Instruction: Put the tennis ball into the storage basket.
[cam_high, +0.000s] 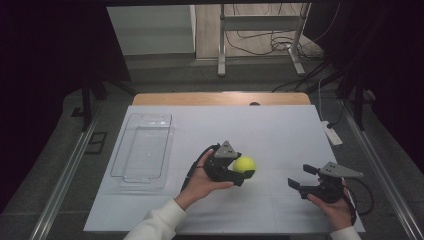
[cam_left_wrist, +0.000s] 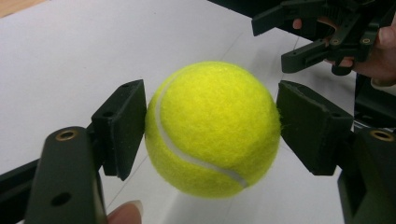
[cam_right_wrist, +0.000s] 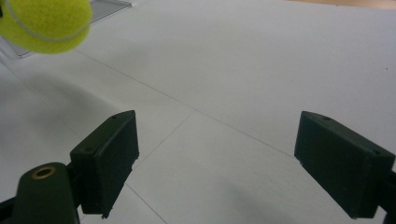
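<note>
our left gripper (cam_left_wrist: 212, 128) sits nearest, and its jaws are clamped on the ball (cam_left_wrist: 212, 128), one pad pressing each side. we see the yellow ball (cam_high: 245, 164) lifted off the white sheet (cam_high: 280, 135) that covers the counter, its shadow lying on the sheet beneath it in the left gripper view. we hold it near the middle of the sheet, with the left hand (cam_high: 202, 182) wrapped under the gripper's body. to the ball's right, well apart, we keep the right gripper (cam_high: 301, 177) low over the sheet, jaws spread wide with nothing between them. in the right gripper view the ball (cam_right_wrist: 44, 23) shows at the upper left corner. farther left on the sheet lies a clear plastic tray (cam_high: 131, 150), near the sheet's left edge.
</note>
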